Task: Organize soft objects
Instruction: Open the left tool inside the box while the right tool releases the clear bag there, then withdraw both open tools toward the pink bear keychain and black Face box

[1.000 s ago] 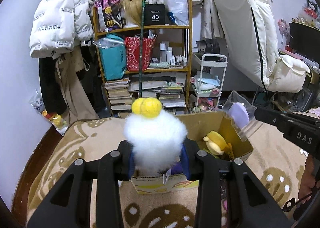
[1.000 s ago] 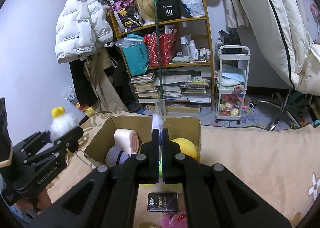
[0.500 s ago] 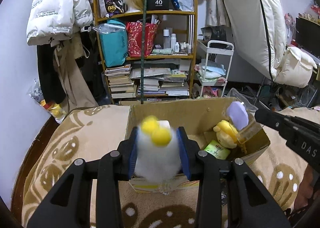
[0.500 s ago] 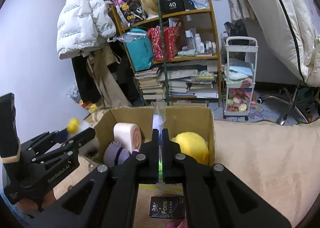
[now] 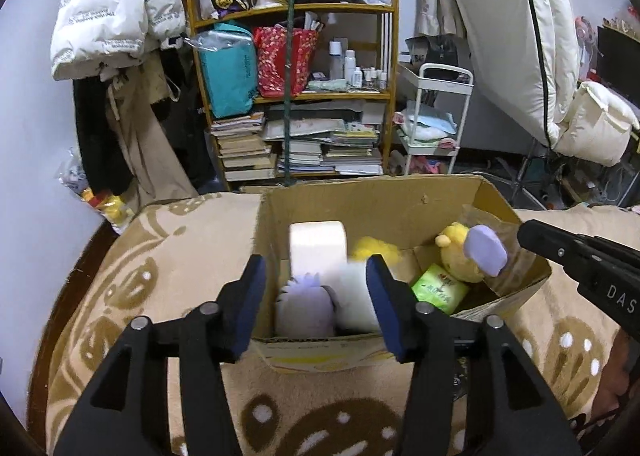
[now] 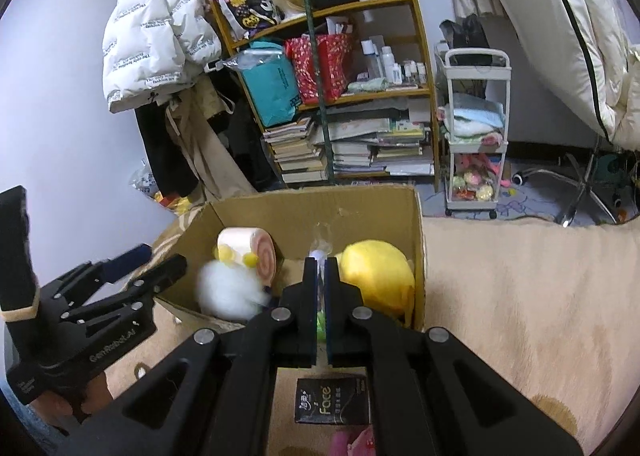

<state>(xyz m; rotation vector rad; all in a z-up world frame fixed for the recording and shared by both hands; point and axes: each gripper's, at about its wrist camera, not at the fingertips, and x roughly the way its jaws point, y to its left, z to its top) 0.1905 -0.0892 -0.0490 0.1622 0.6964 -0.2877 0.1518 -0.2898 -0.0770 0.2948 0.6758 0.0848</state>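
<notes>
The left gripper (image 5: 316,296) gapes wide above the cardboard box (image 5: 400,200), holding nothing. The white fluffy toy (image 6: 228,288) lies inside. The right gripper (image 6: 320,288) pinches a clear bag (image 5: 486,250) over the box; the tissue pack (image 6: 332,400) beside the box remains outside.

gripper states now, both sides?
left gripper: open, holding nothing; white fluffy toy blurred inside the cardboard box.
right gripper: shut on clear plastic bag with a purple item.
</notes>
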